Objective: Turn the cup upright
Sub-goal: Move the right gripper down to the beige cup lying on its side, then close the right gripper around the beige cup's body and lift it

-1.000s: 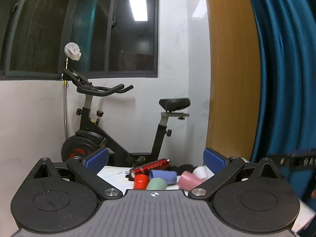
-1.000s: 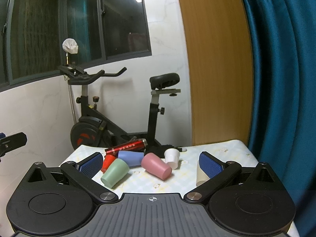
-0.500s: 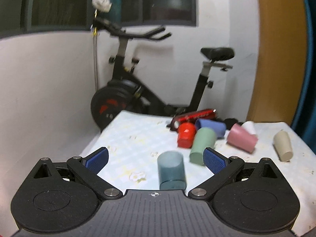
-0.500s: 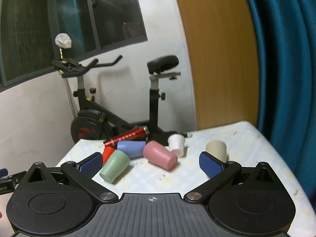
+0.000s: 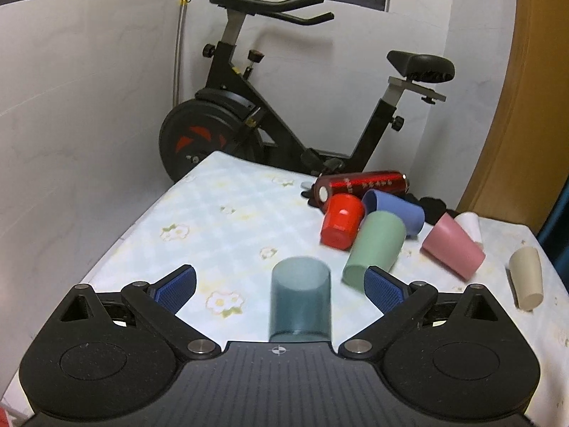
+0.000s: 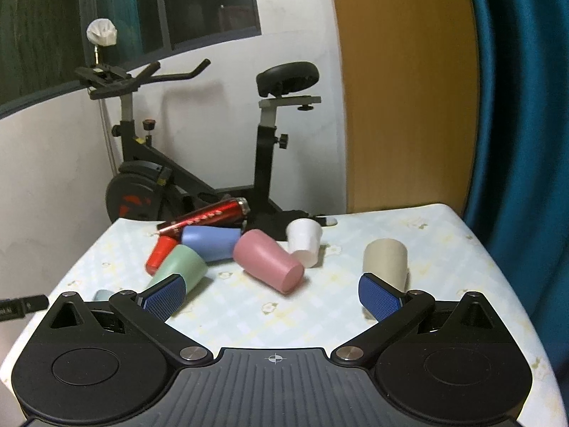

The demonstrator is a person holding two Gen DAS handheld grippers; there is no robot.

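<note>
A teal cup (image 5: 300,299) stands upside down on the table between the fingers of my open left gripper (image 5: 281,286), which does not touch it. A beige cup (image 6: 386,263) stands upside down just beyond the right finger of my open right gripper (image 6: 272,293); it also shows in the left wrist view (image 5: 526,281). Pink (image 6: 268,259), green (image 6: 181,270), blue (image 6: 209,242) and red (image 6: 161,254) cups lie on their sides in a cluster. A white cup (image 6: 304,242) stands upside down behind the pink one.
A red metal bottle (image 6: 209,215) lies at the back of the table (image 5: 220,213), which has a floral cloth. An exercise bike (image 5: 249,106) stands behind it against a white wall. A wooden panel (image 6: 402,89) and blue curtain (image 6: 515,106) are at the right.
My left gripper has tilted down and come in closer over the table, so the teal cup now sits larger between its fingers. My right gripper has moved closer to the beige cup.
</note>
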